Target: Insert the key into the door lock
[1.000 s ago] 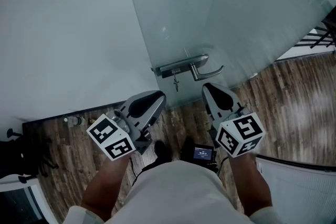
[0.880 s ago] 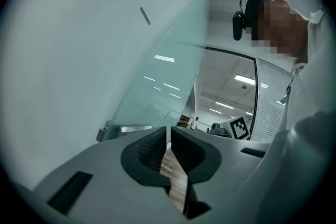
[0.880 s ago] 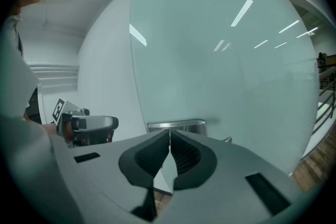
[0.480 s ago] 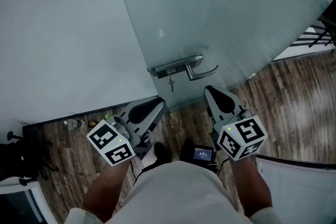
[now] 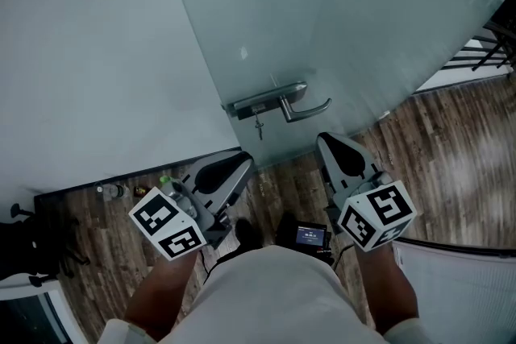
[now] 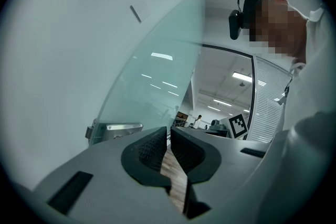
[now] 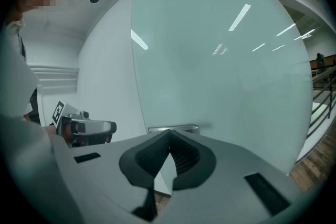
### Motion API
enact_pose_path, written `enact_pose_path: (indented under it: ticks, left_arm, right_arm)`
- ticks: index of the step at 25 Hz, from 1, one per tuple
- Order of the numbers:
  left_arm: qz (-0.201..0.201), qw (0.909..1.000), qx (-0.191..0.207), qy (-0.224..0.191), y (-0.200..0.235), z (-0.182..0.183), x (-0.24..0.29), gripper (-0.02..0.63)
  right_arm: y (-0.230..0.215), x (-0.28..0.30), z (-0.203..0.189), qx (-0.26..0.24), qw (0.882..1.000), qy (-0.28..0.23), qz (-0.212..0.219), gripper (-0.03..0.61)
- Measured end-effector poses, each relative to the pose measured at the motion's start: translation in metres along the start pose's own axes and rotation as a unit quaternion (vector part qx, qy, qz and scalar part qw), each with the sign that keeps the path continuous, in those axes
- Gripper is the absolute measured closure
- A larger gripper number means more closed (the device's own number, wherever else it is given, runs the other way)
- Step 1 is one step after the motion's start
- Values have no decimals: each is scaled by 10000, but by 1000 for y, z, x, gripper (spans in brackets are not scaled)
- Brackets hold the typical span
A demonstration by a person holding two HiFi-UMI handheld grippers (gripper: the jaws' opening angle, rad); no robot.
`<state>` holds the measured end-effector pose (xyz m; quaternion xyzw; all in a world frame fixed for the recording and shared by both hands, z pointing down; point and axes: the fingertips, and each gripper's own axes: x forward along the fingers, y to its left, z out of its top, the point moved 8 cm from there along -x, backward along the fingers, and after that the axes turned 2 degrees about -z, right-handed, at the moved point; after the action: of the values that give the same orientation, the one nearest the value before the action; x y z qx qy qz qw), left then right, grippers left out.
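1. Against a second ago, both grippers are standing farther back from the door lock (image 5: pixel 260 102), and the strip of wooden floor (image 5: pixel 282 173) between their tips and the door is showing wider.
2. The key (image 5: pixel 258 126) is hanging just under the left part of the door lock, on the near face of the glass door (image 5: pixel 363 28). Neither gripper is touching it. Whether it is seated in the keyhole is too small to tell.
3. The lever handle (image 5: pixel 310 109) is sticking out to the right of the lock.
4. The left gripper (image 5: pixel 239 163) is pointing at the door from the near left. Its fingers are sitting almost together, with only a thin slit between them, and nothing is lying in that slit.
5. The right gripper (image 5: pixel 324 139) is hovering near the handle, below it and to the right. Its fingertips are meeting, and they are holding nothing.
6. The person's forearms are reaching forward over a small device with a lit screen (image 5: pixel 311 235) at the near edge.
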<state>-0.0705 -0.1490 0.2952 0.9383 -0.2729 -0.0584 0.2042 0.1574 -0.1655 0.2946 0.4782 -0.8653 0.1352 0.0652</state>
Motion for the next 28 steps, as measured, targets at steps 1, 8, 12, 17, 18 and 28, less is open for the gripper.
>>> enact_pose_path:
  ticks: [1, 8, 12, 17, 18, 28]
  left_arm:
    - [1, 10000, 11, -2, -1, 1, 0, 578]
    - [29, 9999, 107, -9, -8, 6, -7, 578]
    - [80, 9999, 111, 15, -10, 4, -14, 579]
    - [195, 9998, 37, 76, -8, -5, -25, 579]
    - [217, 9997, 10, 95, -8, -7, -27, 578]
    - [182, 9990, -209, 349, -16, -25, -33, 579]
  right_arm:
    - [0, -1, 1, -2, 10000, -15, 11, 565]
    - [1, -15, 10, 8, 9999, -122, 46, 565]
    - [1, -26, 11, 60, 9998, -187, 32, 565]
    - [-1, -45, 5, 208, 9995, -226, -62, 565]
    - [-1, -48, 3, 231, 9995, -213, -83, 565]
    - [4, -61, -9, 379, 9992, -52, -83, 565]
